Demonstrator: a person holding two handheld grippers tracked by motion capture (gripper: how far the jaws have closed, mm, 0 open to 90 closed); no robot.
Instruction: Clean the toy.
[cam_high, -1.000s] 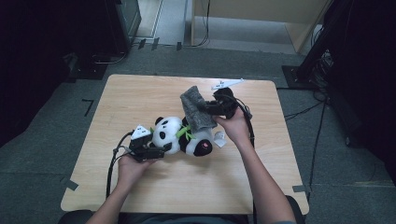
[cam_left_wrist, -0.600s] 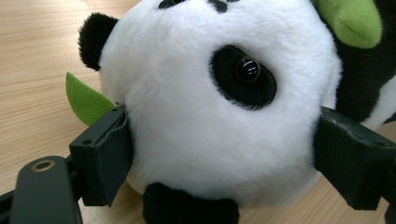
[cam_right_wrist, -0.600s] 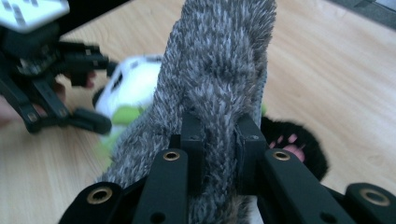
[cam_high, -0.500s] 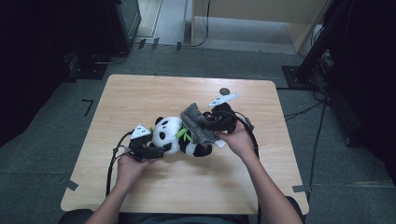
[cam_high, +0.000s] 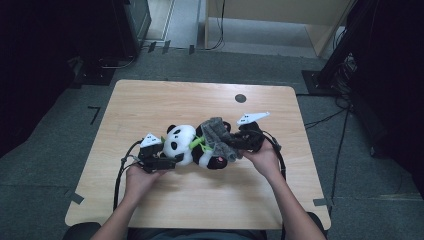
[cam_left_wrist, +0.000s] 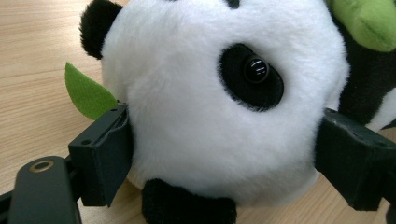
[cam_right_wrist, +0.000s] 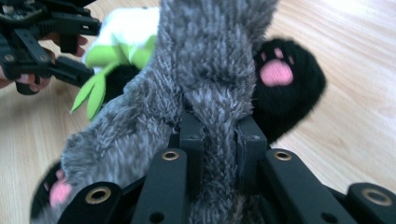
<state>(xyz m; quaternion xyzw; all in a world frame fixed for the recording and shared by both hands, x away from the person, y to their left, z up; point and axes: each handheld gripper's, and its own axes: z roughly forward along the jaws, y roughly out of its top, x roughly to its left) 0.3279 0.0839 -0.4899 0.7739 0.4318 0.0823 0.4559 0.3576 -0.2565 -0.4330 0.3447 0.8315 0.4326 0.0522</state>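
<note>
A black-and-white panda plush (cam_high: 186, 145) lies on its side in the middle of the wooden table (cam_high: 200, 205), with a green felt leaf (cam_left_wrist: 86, 93) by its head. My left gripper (cam_high: 169, 161) holds the head from the left, its two jaws spread wide and pressing into the white fur (cam_left_wrist: 224, 140) on both sides. My right gripper (cam_high: 235, 146) is shut on a strip of grey fuzzy cloth (cam_right_wrist: 210, 60), pinched between its jaws (cam_right_wrist: 218, 135). The cloth (cam_high: 218, 135) drapes over the panda's black body, between the pink-padded paws (cam_right_wrist: 275, 72).
A small dark round spot (cam_high: 240, 98) marks the table's far side. Cables trail from both grippers toward the person at the near edge. Dark floor, cabinets and stands surround the table, with bare wood on every side of the plush.
My right gripper has come down and to the left with the grey cloth, which now lies across the panda's body instead of hanging above it. The left gripper and the panda's head stayed put.
</note>
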